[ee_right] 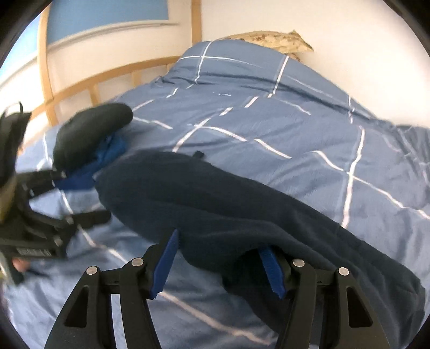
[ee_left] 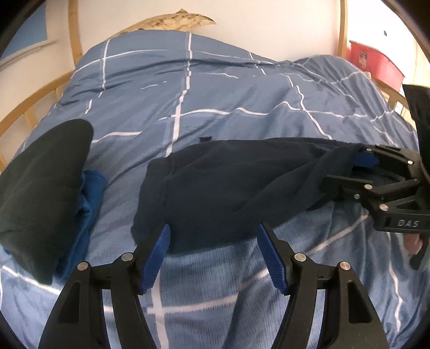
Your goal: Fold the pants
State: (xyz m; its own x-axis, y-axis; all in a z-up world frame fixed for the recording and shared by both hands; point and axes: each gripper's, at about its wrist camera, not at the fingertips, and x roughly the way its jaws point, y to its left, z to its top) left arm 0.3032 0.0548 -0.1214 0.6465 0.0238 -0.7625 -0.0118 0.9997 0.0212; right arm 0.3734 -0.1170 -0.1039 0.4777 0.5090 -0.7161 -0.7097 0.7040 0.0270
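Observation:
Dark navy pants lie across the blue checked duvet; in the right wrist view the pants run from centre left to lower right. My left gripper is open, its blue pads at the pants' near edge, nothing between them. My right gripper is open, with pants fabric draped over its right finger. In the left wrist view the right gripper sits at the pants' right end, cloth lying over it. The left gripper shows at the left of the right wrist view.
A pile of folded clothes, black on top of blue, lies on the duvet to the left. A wooden bed rail runs along the wall. A beige pillow sits at the far end. A red box stands far right.

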